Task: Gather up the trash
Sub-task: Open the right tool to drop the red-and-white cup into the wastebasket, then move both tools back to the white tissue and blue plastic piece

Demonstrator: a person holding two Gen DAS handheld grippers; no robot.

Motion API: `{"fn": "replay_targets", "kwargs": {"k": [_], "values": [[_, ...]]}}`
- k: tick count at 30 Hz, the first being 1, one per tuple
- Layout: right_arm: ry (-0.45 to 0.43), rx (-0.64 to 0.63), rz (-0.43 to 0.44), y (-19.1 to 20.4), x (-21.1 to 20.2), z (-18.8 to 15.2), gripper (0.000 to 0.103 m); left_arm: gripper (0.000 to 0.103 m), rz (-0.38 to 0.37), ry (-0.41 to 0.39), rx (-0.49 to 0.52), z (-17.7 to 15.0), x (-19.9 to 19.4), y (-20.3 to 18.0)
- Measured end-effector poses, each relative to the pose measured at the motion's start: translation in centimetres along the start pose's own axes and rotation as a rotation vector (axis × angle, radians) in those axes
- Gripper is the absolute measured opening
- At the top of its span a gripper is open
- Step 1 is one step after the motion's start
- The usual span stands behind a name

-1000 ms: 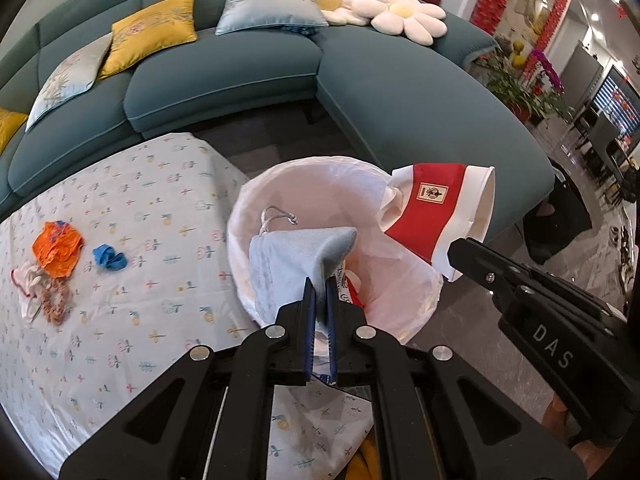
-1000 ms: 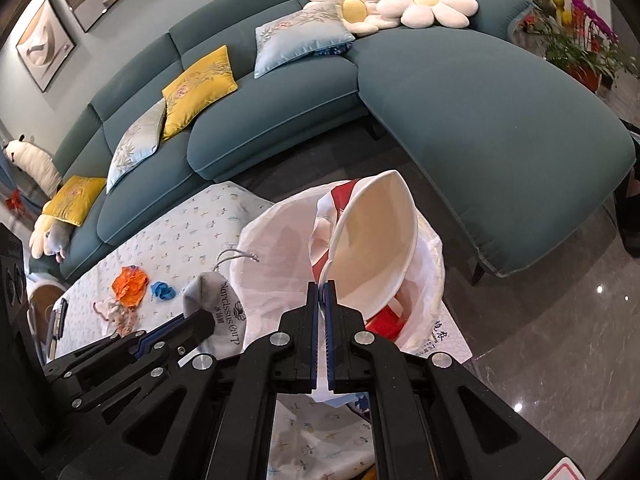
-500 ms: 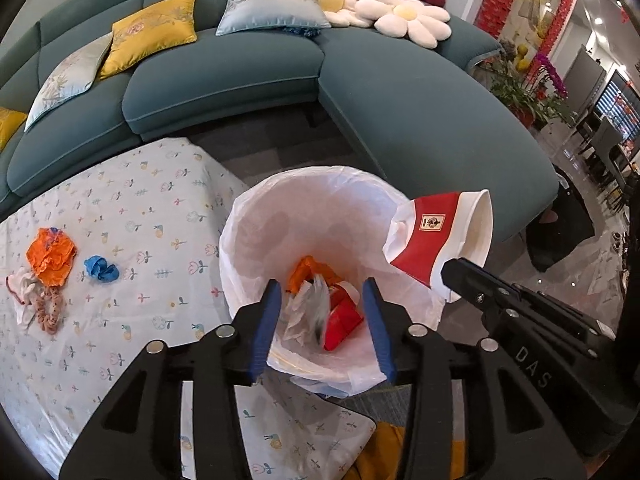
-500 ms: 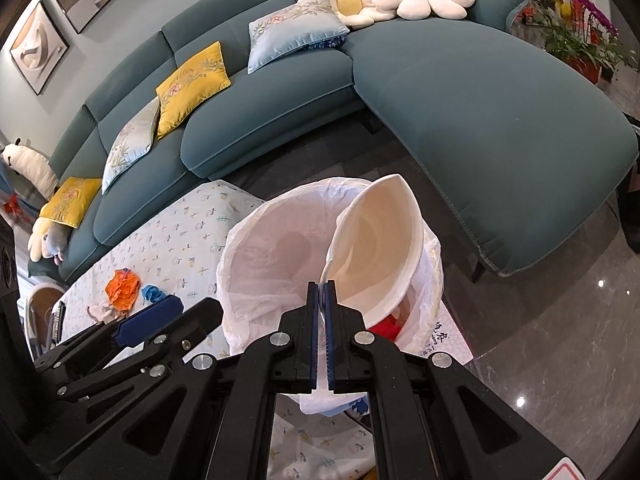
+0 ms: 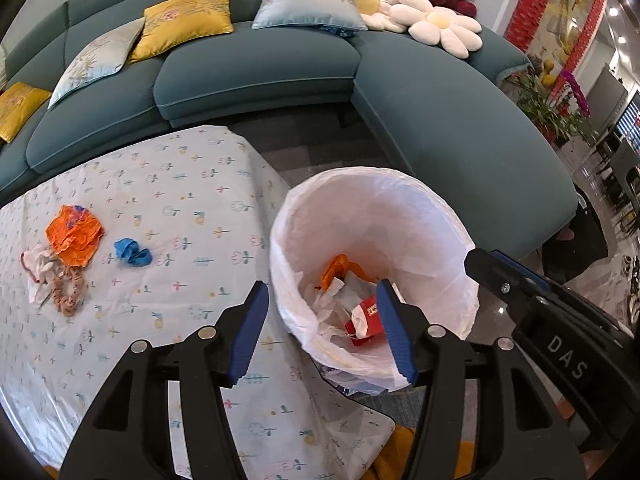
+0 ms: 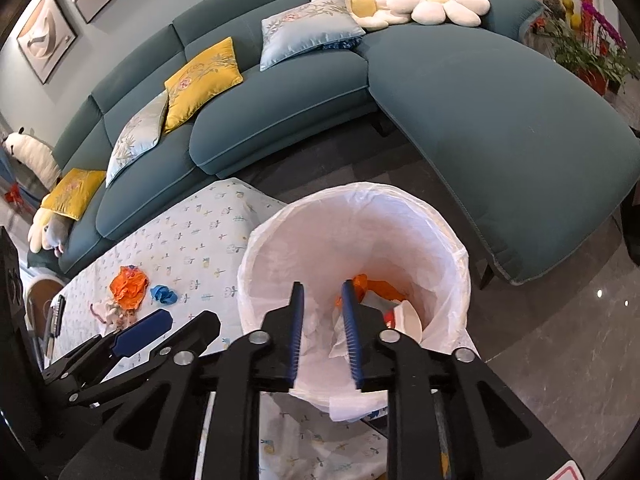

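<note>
While both the left gripper (image 5: 322,330) and right gripper (image 6: 322,334) hang open-fingered and empty over the white-lined trash bin (image 5: 448,216), seemingly post-drop, orange wrapper (image 5: 74,236), blue scrap (image 5: 132,252) and pink-white scraps (image 5: 52,280) await collection on the tablecloth (image 5: 180,184) beside that bin.

1. Right gripper (image 6: 323,292): jaws parted, empty, above the white-lined bin (image 6: 448,236).
2. Bin contents: paper cup (image 6: 408,316), orange scrap (image 6: 380,286).
3. Left gripper (image 6: 144,330): beside, over the patterned tablecloth (image 6: 192,236).
</note>
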State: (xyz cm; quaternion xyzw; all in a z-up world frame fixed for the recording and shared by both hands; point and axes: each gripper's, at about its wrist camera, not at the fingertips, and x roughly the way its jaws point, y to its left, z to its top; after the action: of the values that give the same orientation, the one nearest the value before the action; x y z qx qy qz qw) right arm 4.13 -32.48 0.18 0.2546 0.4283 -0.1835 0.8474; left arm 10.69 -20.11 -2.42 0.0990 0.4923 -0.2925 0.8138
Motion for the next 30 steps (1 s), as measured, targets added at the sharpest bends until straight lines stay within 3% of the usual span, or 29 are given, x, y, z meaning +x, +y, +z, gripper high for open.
{"fn": "replay_targets", "kwargs": {"k": [12,30], "values": [[0.000,-0.076,0.008,4.6,-0.4,-0.3,0.027,0.054,0.017,-0.020,-0.080,-0.8,-1.8,4.6],[0.037,-0.239,0.053,15.9,0.8,-2.8,0.035,0.061,0.089,-0.055,-0.270,-3.3,-5.1,16.4]]}}
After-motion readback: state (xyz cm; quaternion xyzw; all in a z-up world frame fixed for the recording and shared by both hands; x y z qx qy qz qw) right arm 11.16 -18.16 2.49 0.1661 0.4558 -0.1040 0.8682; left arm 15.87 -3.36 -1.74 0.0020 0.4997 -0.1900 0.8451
